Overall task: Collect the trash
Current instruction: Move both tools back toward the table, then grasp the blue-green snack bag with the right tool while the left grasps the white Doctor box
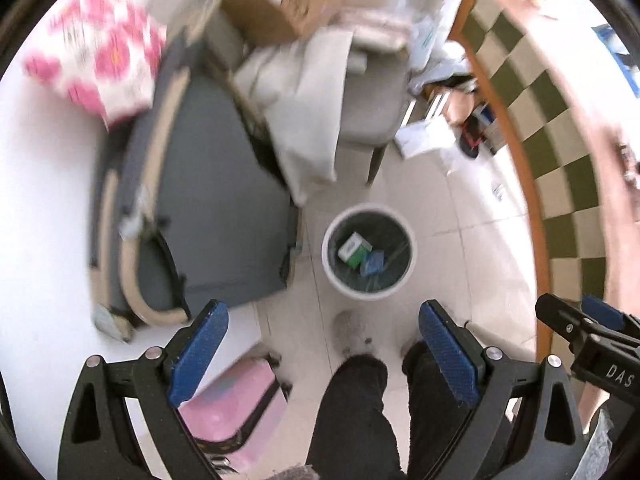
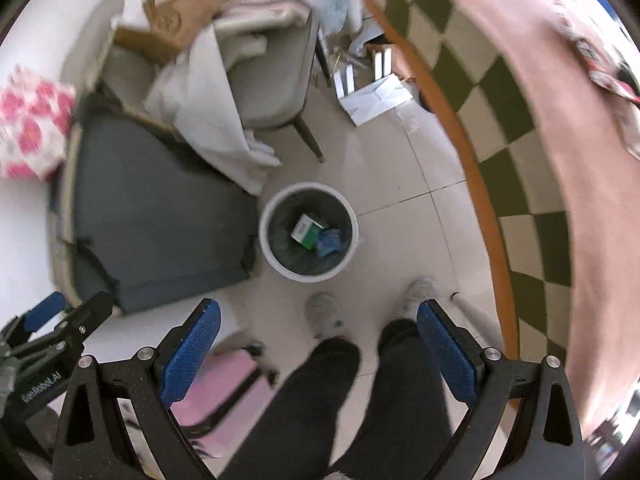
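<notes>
A white round trash bin [image 1: 326, 258] with a dark liner stands on the tiled floor below both grippers; it also shows in the right wrist view [image 2: 267, 256]. Inside lie a green-and-white box [image 1: 353, 249] [image 2: 306, 231] and a blue wrapper [image 1: 372, 264] [image 2: 329, 241]. My left gripper [image 1: 322, 356] is open and empty, held high above the floor. My right gripper [image 2: 318, 356] is open and empty, also high above the bin. Each gripper shows at the edge of the other's view.
A grey mat [image 1: 216, 216] lies left of the bin. A grey chair [image 2: 276, 80] piled with cloth and a cardboard box [image 2: 176, 12] stands beyond. A checkered tablecloth [image 2: 516, 152] hangs at right. The person's legs and slippers [image 2: 324, 316] stand near the bin. A pink case [image 1: 236, 408] sits below.
</notes>
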### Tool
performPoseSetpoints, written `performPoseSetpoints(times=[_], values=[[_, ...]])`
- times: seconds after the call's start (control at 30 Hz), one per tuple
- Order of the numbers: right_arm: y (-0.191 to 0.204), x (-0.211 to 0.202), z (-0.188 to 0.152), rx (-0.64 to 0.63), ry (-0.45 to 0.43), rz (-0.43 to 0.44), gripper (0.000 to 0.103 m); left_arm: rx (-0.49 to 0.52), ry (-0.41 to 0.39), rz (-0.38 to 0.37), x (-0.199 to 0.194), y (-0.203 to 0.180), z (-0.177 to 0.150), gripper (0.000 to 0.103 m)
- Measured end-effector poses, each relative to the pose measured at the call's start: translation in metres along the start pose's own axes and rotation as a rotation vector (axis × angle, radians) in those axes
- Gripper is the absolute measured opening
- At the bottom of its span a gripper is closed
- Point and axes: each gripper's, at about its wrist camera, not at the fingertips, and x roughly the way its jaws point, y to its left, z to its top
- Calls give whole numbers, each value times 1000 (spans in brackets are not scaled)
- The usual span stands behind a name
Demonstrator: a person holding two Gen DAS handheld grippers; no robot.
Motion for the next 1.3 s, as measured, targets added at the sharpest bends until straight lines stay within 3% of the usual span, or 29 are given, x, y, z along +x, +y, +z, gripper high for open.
performPoseSetpoints(times=[0.17,0.3,0.43,0.63,0.83,0.97,1.07,1.17,1.23,1.3], values=[[-49,-71,14,145,-84,49,100,110,-118,-18,-56,-60,34,98],[-127,-119,27,298,-155,49,100,228,-193,-36,-93,-138,67,98],[-233,-155,31,481,-199,5,100,422,-238,-53,-115,-247,92,98],[-403,-185,0,759,-206,-91,100,846,-296,-64,-121,-442,90,98],[-528,-172,-42,926,-111,-180,100,1235,-192,-70,-82,-583,61,97],[-575,-155,-54,965,-57,-192,100,1398,-85,-28,-45,-635,44,97],[-596,-143,-57,968,-22,-191,100,1444,-9,3,-17,-650,42,96],[-608,-128,-54,955,4,-177,100,1461,28,10,-3,-657,43,86],[-615,-120,-51,942,18,-159,100,1461,53,10,4,-661,46,67],[-619,-109,-48,927,39,-148,100,1452,80,-3,8,-665,46,55]])
